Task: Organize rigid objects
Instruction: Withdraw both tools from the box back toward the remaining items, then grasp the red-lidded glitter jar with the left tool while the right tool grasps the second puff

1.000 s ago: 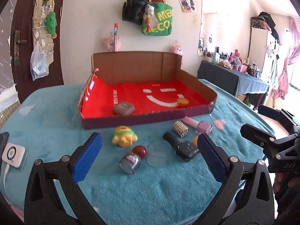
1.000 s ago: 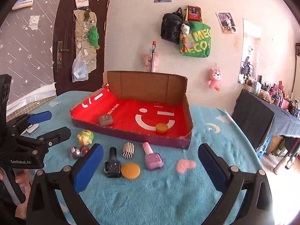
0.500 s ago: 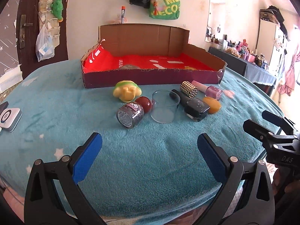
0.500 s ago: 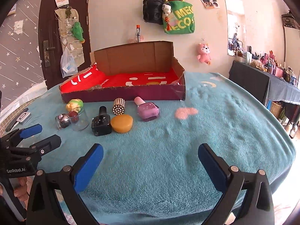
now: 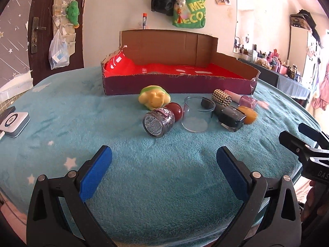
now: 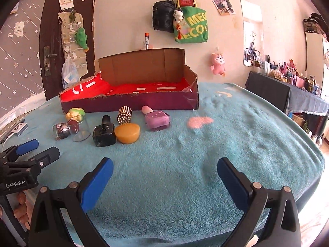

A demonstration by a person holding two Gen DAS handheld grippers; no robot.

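Observation:
A cardboard box (image 5: 176,85) (image 6: 131,103) with a red lining stands at the back of the teal table. In front of it lie a yellow-green toy (image 5: 154,99), a glitter jar (image 5: 159,121) with a red cap, a clear glass cup (image 5: 196,113), a black nail polish bottle (image 6: 103,132), a studded gold cylinder (image 6: 124,114), an orange puck (image 6: 127,132) and a pink nail polish bottle (image 6: 157,118). My left gripper (image 5: 163,165) is open and low, short of the jar. My right gripper (image 6: 164,175) is open with nothing between its fingers, right of the group.
A white device (image 5: 14,121) with a cable lies at the table's left edge. A pink patch (image 6: 199,121) marks the cloth right of the bottles. A dark cluttered side table (image 6: 287,94) stands at far right. Bags hang on the back wall.
Both grippers have dropped lower and nearer the table, so the box's inside is mostly hidden behind its front wall. The objects have not moved.

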